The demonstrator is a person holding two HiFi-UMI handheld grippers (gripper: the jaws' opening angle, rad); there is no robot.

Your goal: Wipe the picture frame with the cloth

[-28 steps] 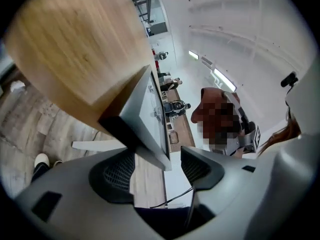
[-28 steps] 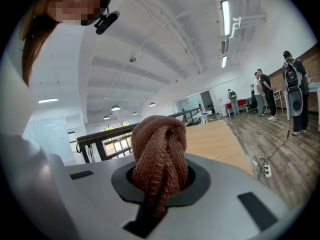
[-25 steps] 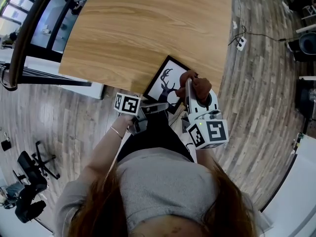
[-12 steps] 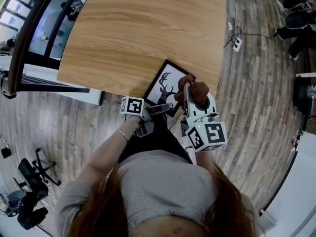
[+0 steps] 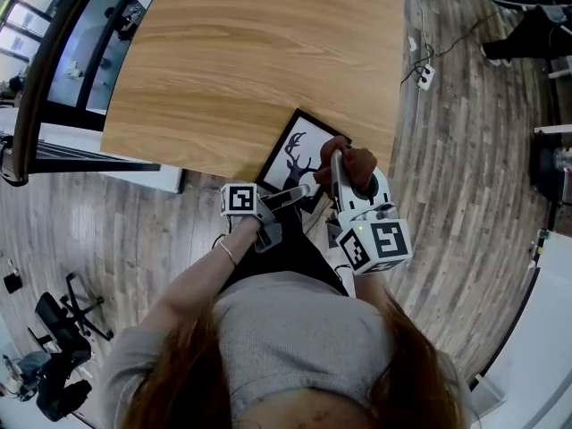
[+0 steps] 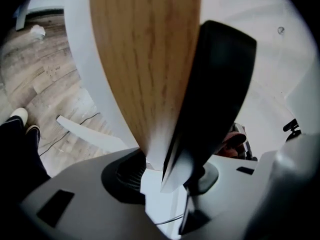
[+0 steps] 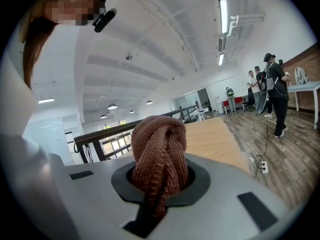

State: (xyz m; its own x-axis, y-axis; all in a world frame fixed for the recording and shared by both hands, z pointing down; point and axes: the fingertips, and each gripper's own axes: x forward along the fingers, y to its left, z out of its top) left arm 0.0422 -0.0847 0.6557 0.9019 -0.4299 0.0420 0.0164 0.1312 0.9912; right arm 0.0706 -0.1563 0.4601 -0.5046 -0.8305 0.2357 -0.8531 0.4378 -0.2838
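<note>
Right hand-held gripper (image 5: 339,163), cloth (image 5: 354,161) beside picture frame (image 5: 295,153)

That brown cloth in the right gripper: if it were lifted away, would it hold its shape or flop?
Probably flop: the cloth is bunched into folds where the right gripper pinches it. Its nubby weave likely resists slipping. It is small, so probably light.
</note>
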